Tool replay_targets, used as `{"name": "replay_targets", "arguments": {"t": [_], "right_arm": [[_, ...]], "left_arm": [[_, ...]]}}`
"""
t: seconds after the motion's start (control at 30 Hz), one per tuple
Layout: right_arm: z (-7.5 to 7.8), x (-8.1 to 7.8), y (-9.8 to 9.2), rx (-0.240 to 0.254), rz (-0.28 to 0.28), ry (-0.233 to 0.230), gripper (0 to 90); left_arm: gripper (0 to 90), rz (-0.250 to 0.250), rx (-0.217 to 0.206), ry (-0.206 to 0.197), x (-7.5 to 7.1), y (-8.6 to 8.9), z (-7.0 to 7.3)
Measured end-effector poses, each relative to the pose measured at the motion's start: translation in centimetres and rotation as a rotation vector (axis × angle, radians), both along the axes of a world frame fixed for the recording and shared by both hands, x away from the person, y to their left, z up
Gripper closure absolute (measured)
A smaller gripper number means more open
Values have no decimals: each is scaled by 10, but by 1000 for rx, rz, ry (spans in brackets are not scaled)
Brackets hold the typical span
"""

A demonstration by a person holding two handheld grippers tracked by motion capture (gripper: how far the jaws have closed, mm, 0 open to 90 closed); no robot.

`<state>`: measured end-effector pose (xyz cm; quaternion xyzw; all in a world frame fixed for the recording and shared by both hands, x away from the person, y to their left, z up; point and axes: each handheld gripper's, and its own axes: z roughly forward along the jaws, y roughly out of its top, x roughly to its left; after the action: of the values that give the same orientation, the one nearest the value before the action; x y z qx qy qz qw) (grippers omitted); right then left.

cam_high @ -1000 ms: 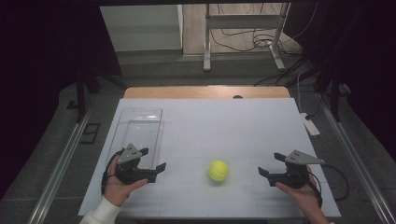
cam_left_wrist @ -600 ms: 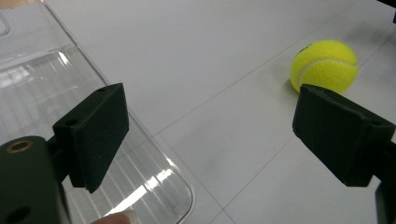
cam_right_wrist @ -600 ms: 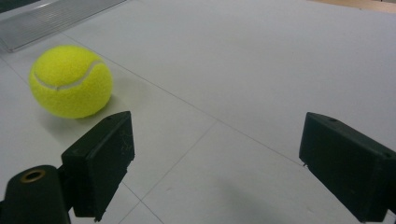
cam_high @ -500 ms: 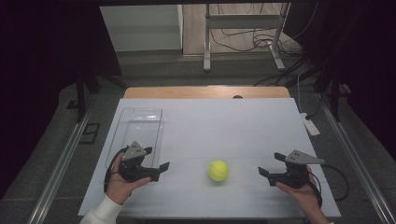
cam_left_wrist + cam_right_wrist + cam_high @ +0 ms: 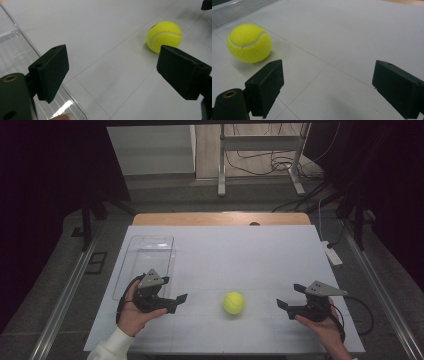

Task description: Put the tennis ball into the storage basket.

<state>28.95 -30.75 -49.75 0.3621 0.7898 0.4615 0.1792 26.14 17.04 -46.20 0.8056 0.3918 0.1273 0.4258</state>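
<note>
Two hand-held grippers, jaws wide apart and empty, flank a tennis ball on a white table.

Ahead of the left gripper (image 5: 180,298) and the right gripper (image 5: 282,304), between them, rests the fuzzy yellow-green tennis ball with a white seam (image 5: 233,302). It likely handles light, springy and prone to rolling; grip across its widest middle. A clear plastic tray (image 5: 145,260) lies beside the left gripper.

- The left gripper (image 5: 172,301) was black, with a grey three-cornered plate on top and a white sleeve behind it
- The right gripper (image 5: 286,306) matched it, trailing a black cable
- Each jaw was a flat black block with small screw holes
</note>
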Motion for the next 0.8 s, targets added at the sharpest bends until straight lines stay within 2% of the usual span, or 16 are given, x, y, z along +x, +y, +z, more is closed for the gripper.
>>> {"name": "replay_targets", "arguments": {"t": [0.33,0.8], "right_arm": [[0,0,0,3,4,0,108],[-1,0,0,3,4,7,108]], "left_arm": [[117,-31,10,19,5,-9,6],[109,-77,31,53,11,-22,5]]}}
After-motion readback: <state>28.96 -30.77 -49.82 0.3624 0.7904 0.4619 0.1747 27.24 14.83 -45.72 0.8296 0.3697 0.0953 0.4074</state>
